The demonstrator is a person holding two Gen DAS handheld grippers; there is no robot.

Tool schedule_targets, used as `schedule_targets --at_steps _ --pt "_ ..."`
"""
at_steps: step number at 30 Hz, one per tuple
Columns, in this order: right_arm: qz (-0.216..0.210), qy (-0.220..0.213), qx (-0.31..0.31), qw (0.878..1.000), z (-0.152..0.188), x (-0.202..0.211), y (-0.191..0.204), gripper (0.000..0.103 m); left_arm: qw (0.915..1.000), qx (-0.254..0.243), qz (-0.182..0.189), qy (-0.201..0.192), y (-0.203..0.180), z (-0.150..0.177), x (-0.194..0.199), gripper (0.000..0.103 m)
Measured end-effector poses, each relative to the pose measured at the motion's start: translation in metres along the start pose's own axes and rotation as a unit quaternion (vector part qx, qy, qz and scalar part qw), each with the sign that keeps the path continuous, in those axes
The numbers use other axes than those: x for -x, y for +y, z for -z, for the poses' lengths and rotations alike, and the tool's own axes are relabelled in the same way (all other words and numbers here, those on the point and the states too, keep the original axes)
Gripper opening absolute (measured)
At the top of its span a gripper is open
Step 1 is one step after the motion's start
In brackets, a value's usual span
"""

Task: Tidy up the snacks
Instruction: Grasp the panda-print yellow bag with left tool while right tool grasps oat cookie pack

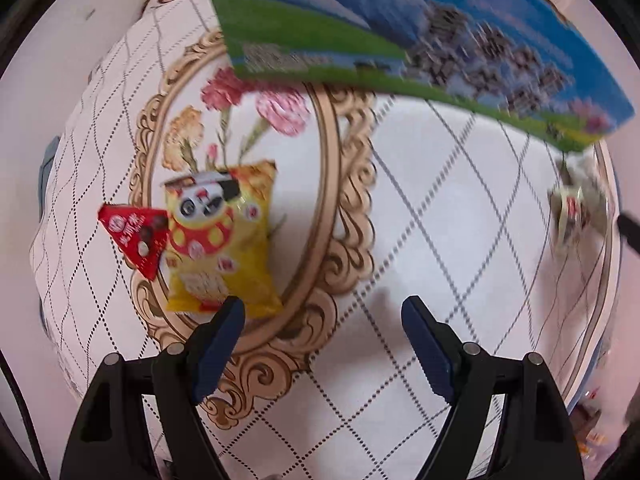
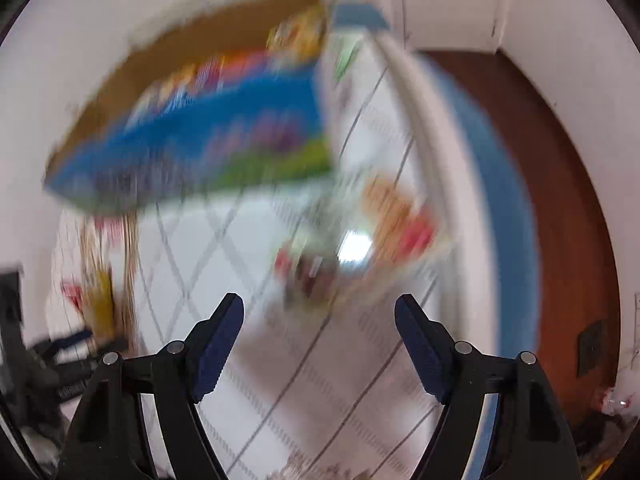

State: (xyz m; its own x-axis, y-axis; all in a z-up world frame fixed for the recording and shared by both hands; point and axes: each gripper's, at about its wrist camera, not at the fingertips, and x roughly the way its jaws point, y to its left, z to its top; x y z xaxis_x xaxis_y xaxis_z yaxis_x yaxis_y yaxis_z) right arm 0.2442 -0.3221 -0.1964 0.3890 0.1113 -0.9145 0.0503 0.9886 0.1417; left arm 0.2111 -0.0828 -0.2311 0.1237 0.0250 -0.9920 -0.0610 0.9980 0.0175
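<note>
A yellow snack bag with a panda point(image 1: 218, 236) lies on the table, with a red triangular snack pack point(image 1: 138, 236) touching its left side. My left gripper point(image 1: 324, 312) is open and empty just in front of the yellow bag. A blue and green cardboard box point(image 1: 400, 40) stands at the far side; the right wrist view shows it point(image 2: 192, 136) blurred, with snacks inside. My right gripper point(image 2: 320, 308) is open and empty above a blurred clear snack packet point(image 2: 352, 252), which also shows in the left wrist view point(image 1: 576, 212).
The table has a white quilted cloth point(image 1: 440, 208) with a floral oval print point(image 1: 240, 160). Its edge is at the right, with a blue rim point(image 2: 508, 200) and brown floor point(image 2: 568, 200) beyond. The left gripper point(image 2: 68, 344) shows at the left of the right wrist view.
</note>
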Motion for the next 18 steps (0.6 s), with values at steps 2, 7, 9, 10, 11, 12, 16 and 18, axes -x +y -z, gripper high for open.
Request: schedule_targets --at_steps 2,7,9,10,11,12,16,18 --pt "0.010 0.004 0.014 1.000 -0.019 -0.007 -0.007 0.081 0.9999 0.011 0.003 -0.001 0.001 -0.006 0.003 0.080" --pt "0.026 0.076 0.070 0.994 -0.033 -0.062 -0.006 0.081 0.9997 0.023 0.003 0.004 -0.004 -0.013 0.005 0.080" --pt "0.026 0.078 0.075 0.994 -0.031 -0.065 -0.003 0.076 0.9997 0.023 0.000 0.006 -0.002 -0.011 0.004 0.080" --pt "0.026 0.078 0.072 0.994 -0.029 -0.062 -0.002 0.066 0.9997 0.025 -0.001 0.006 0.007 -0.008 0.005 0.080" --pt "0.019 0.077 0.067 0.995 -0.027 -0.058 -0.001 0.058 0.9996 0.027 0.000 0.005 0.009 -0.008 -0.001 0.080" --pt "0.011 0.077 0.053 0.996 -0.024 -0.054 -0.002 0.057 0.9996 0.029 0.000 0.006 0.011 -0.006 -0.001 0.080" --pt "-0.013 0.068 0.020 0.997 -0.002 -0.026 0.002 0.053 0.9992 0.040 0.002 0.009 0.040 -0.003 -0.009 0.080" --pt "-0.034 0.065 0.008 0.997 0.018 -0.011 0.009 0.052 0.9987 0.049 0.001 0.009 0.054 0.002 -0.005 0.080"
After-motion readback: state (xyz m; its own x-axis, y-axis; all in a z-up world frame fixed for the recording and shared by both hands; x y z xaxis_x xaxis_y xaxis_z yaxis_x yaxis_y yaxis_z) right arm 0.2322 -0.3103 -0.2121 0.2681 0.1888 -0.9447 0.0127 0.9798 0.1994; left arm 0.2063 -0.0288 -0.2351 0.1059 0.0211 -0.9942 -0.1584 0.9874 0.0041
